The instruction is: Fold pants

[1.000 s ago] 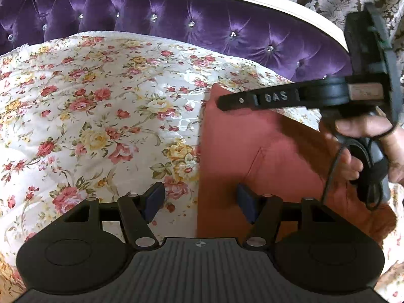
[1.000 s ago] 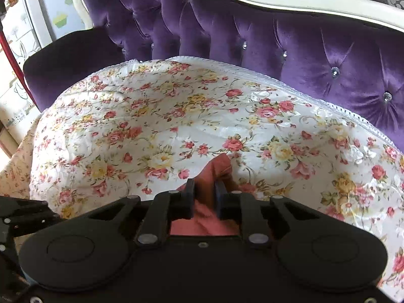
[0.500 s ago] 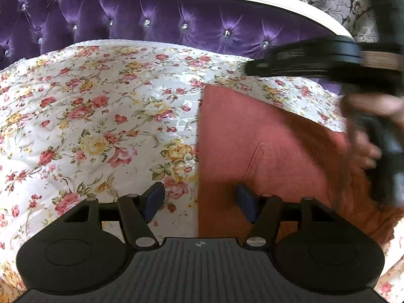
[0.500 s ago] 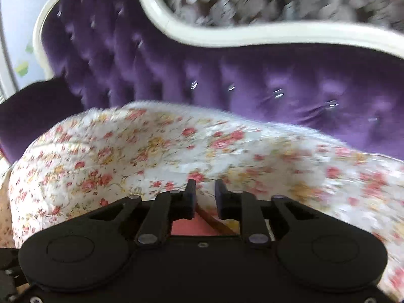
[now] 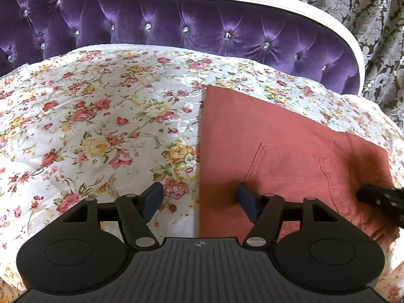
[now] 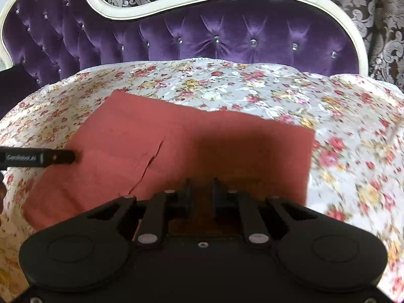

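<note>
The rust-red pants (image 5: 277, 146) lie folded flat on the floral bedspread (image 5: 101, 116); they also show in the right wrist view (image 6: 202, 141) as a neat rectangle. My left gripper (image 5: 199, 198) is open, straddling the pants' left edge just above the cloth. My right gripper (image 6: 202, 194) hovers over the pants' near edge with its fingers a narrow gap apart and nothing between them. The right gripper's tip shows at the right edge of the left wrist view (image 5: 378, 197); the left gripper's finger (image 6: 50, 157) shows at the left of the right wrist view.
A purple tufted headboard (image 6: 202, 35) with a white frame stands behind the bed. Patterned curtains (image 5: 353, 5) hang behind it. The floral bedspread (image 6: 353, 131) stretches to both sides of the pants.
My right gripper let go of the pants' corner, swung from the far side to the near right side, and its fingers opened slightly. The pants now lie flat. The left gripper barely moved.
</note>
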Demonstrator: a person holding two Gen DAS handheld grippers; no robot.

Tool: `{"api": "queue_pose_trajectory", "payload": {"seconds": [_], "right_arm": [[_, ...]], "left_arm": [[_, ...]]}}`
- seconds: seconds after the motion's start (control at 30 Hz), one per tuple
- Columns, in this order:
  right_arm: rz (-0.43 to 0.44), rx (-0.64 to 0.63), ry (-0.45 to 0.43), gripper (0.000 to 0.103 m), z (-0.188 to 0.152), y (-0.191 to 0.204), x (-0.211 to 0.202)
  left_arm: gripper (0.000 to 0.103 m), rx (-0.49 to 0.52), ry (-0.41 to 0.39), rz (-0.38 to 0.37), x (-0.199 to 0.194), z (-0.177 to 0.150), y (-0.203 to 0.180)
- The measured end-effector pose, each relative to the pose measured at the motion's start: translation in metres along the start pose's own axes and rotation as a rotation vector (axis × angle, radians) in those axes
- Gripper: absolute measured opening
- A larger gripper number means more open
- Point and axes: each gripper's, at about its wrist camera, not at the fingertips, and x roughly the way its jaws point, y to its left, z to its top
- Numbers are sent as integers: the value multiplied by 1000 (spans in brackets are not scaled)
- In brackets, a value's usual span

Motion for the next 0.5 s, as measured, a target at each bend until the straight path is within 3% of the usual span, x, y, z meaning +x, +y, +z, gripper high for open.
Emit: {"api": "queue_pose_trajectory", "payload": {"seconds": [0.5], "right_arm": [[-12,14,-44,19,-13,3,-1]], "left_arm": [[67,-12,-19,10,-5,-4,1]]}}
